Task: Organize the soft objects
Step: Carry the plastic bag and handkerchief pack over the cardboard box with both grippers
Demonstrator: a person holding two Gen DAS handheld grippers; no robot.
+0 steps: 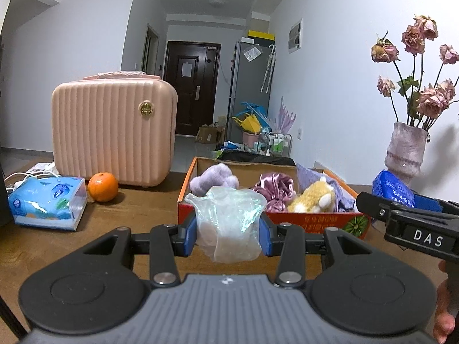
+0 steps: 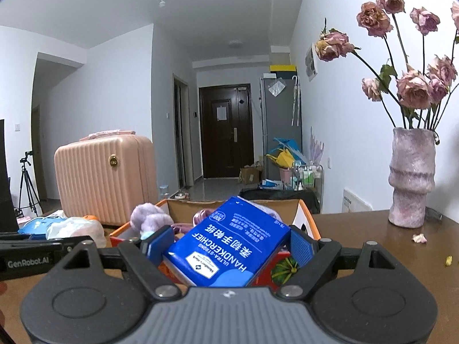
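Your left gripper (image 1: 228, 230) clamps the plastic bag (image 1: 229, 223), your right gripper (image 2: 226, 246) the handkerchief pack (image 2: 226, 246); carry both forward over the box (image 1: 269, 220) beyond your fingertips, then release

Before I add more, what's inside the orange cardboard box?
Box holds a lavender plush, pink satin cloth, yellow plush toy and purple cloth; its floor is covered.

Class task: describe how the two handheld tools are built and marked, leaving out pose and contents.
Each tool, left and right, has a ribbed grey body, black linkage arms with silver rivets, and blue finger pads. Side lettering reads "DAS" and "GenRobot.AI". No cables or sleeves show.
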